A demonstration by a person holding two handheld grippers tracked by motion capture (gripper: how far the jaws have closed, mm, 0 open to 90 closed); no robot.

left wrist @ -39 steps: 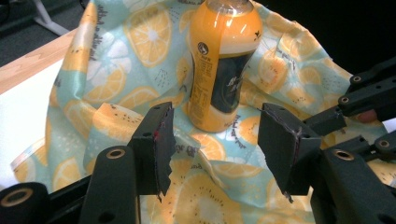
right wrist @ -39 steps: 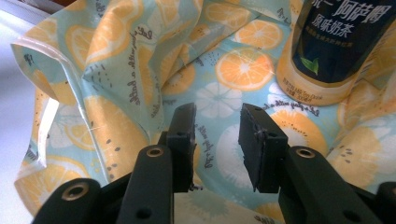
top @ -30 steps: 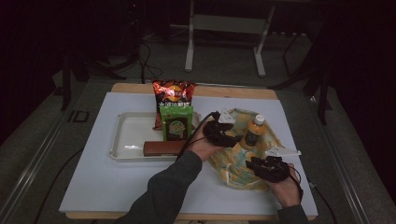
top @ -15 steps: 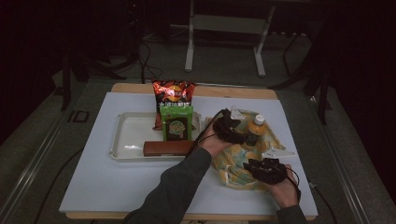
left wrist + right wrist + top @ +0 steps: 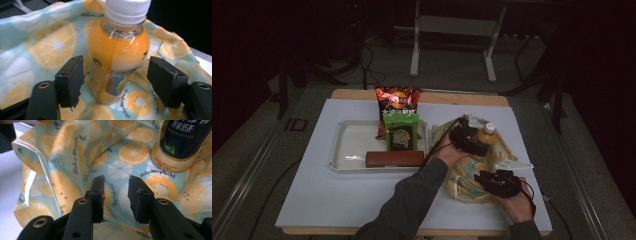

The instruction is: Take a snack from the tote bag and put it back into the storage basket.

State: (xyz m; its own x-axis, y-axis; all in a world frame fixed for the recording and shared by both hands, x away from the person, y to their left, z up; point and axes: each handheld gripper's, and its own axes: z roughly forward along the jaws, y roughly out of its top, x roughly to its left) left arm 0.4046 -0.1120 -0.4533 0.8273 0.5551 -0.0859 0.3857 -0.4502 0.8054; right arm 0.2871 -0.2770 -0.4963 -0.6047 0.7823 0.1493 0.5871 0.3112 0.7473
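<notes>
Orange juice bottle (image 5: 117,50) stands between the left gripper's (image 5: 115,82) jaws, which have just been opening and clear it. Smooth, rigid, fairly heavy (slippery wall); grip the body below the cap.

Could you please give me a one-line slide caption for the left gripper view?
Left gripper, open, straddles an orange drink bottle standing on the lemon-print bag.

We are looking at a dim, grainy high view in which only the white table (image 5: 337,200) is catching light while the room around it is sinking into black, whereas both gripper views are showing bright, close, slightly soft pictures, with glare glinting on the orange bottle (image 5: 117,50).
</notes>
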